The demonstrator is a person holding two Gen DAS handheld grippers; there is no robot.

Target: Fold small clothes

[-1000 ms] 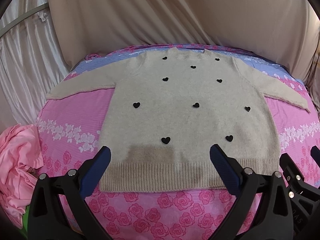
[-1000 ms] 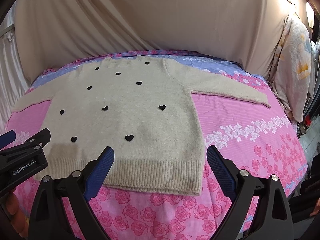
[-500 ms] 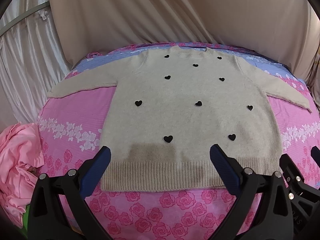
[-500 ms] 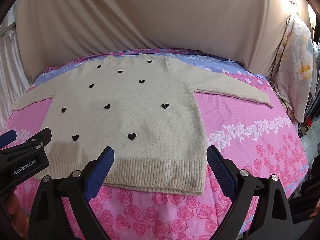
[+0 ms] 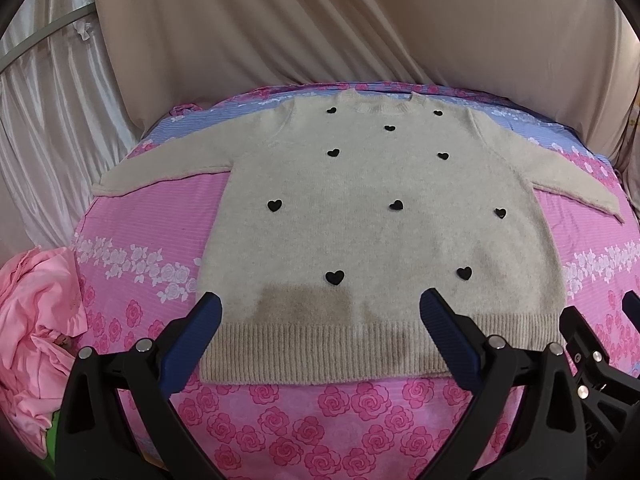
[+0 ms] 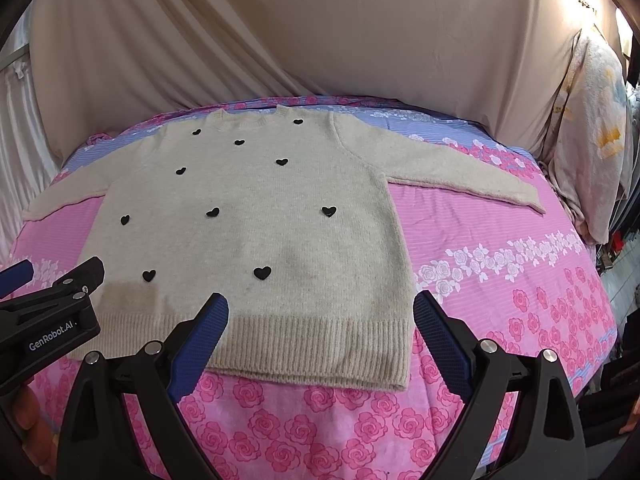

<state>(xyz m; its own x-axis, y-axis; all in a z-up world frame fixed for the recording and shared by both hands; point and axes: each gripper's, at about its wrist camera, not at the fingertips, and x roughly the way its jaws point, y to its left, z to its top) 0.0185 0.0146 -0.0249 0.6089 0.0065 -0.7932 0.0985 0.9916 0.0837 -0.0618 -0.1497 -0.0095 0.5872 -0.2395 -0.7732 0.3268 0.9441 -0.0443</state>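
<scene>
A small beige knit sweater (image 5: 372, 224) with black hearts lies flat, front up, on the pink rose-print bed sheet (image 5: 320, 420), both sleeves spread out. It also shows in the right wrist view (image 6: 256, 240). My left gripper (image 5: 320, 312) is open and empty, held above the ribbed hem. My right gripper (image 6: 320, 308) is open and empty, over the hem's right part. The left gripper's body (image 6: 48, 320) shows at the left edge of the right wrist view.
A crumpled pink garment (image 5: 36, 320) lies at the bed's left edge. A beige cloth backdrop (image 5: 320, 20) hangs behind the bed. A pale flowered blanket (image 6: 596, 128) hangs at the right. White curtains (image 5: 48, 100) stand at the left.
Both grippers have drifted slightly, so the sweater sits a little differently in both views. Both stay open and the sweater has not moved.
</scene>
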